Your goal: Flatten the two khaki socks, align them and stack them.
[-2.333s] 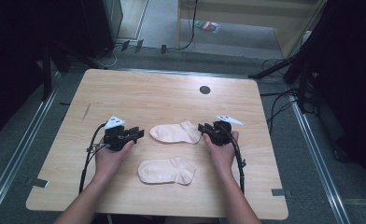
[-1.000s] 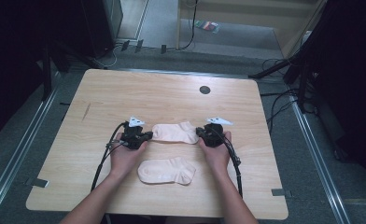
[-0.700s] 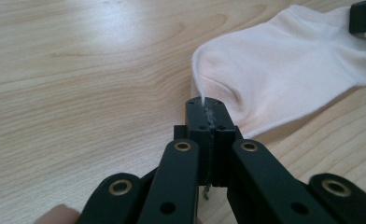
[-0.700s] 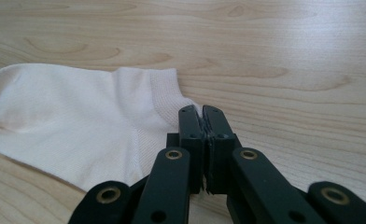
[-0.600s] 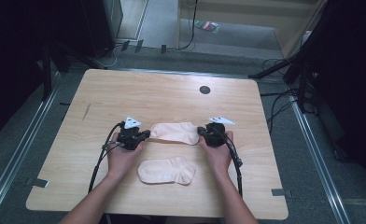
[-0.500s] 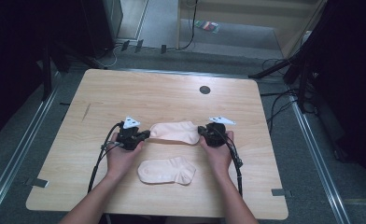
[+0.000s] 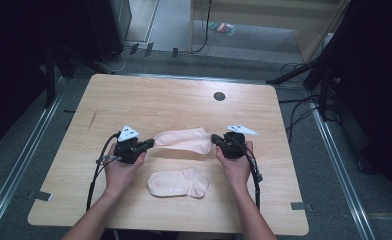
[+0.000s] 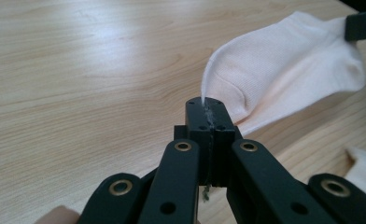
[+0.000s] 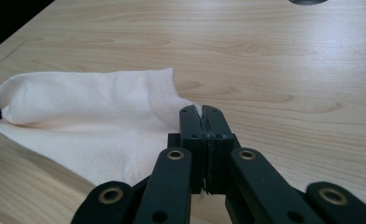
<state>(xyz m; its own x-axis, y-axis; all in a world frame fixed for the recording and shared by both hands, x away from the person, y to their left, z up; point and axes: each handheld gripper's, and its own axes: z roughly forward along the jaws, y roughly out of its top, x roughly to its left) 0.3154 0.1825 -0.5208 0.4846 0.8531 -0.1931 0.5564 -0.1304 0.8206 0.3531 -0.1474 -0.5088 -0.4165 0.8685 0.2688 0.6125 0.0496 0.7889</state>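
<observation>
A pale pink sock (image 7: 183, 140) is stretched out near the middle of the wooden table (image 7: 174, 100), with one end pinched by each gripper. The left gripper (image 7: 148, 144) is clamped tight on one end of this sock — in the left gripper view a thin edge of cloth sticks up from between its closed jaws (image 8: 210, 109). The right gripper (image 7: 215, 138) is squeezed tight on the other end, by the cuff. In the right gripper view the sock (image 9: 92, 123) spreads away to the left, and the cloth goes in between the closed jaws.

A second sock (image 7: 178, 183) of the same color lies flat on the table, closer to the person and between the two hands. It is apart from both grippers. A small round dark hole (image 7: 219, 96) sits in the table top on the far side — well away from the socks.
</observation>
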